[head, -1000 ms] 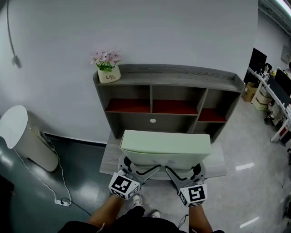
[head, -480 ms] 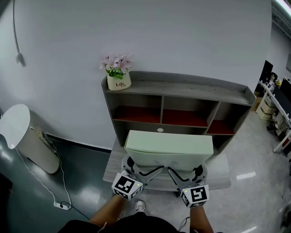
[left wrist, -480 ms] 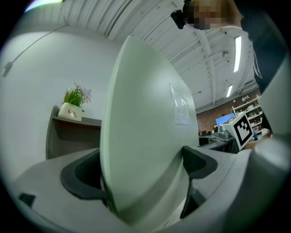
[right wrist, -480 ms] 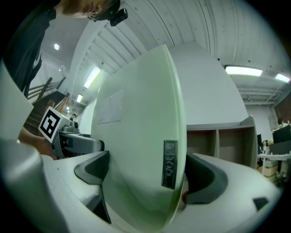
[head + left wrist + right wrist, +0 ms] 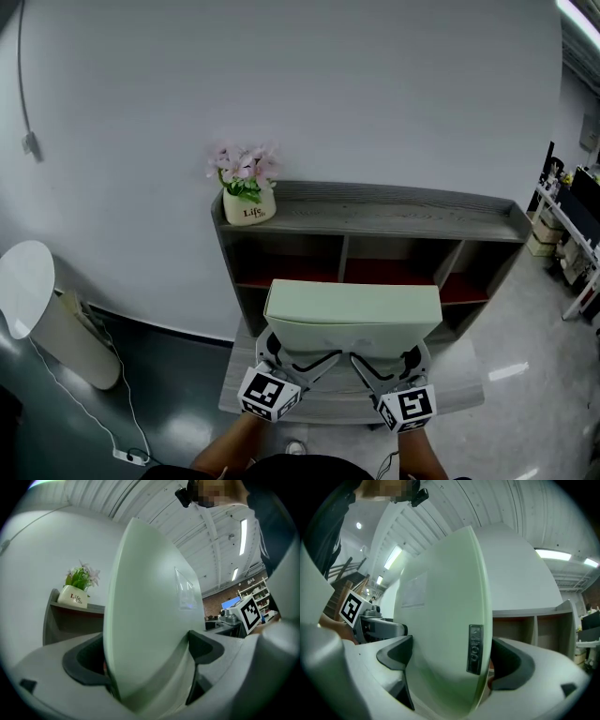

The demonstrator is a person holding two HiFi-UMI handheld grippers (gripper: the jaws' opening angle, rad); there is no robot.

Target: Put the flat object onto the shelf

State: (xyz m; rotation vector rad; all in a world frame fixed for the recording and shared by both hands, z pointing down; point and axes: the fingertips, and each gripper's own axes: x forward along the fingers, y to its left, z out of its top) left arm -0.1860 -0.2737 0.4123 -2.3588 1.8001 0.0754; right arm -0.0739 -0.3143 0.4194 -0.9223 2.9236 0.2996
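Two claws share this load. The left claw (image 5: 298, 354) and the right claw (image 5: 384, 360) are each clamped on the near edge of the flat object (image 5: 352, 314), one toward each near corner. In each gripper view the pale green slab fills the gap between the dark jaw pads.

The flat object hangs in the lower middle of the head view, in front of the shelf (image 5: 394, 214) and covering part of its middle compartments; we see it resting on nothing.

We judge it stiff, since the far edge shows no sag though only the near edge is held. Its skin looks smooth and matte, so we expect it to slide in the pads if the squeeze eases. It is broad, and a one-sided hold would likely let it twist, so the two spread grips suit it. We cannot tell its weight. A small dark label (image 5: 476, 648) sits on the rim beside the right pads; we would keep off that.

At the upper left of the shelf top stands a flower pot (image 5: 249, 208), so the bare boards to its right look the safer landing.
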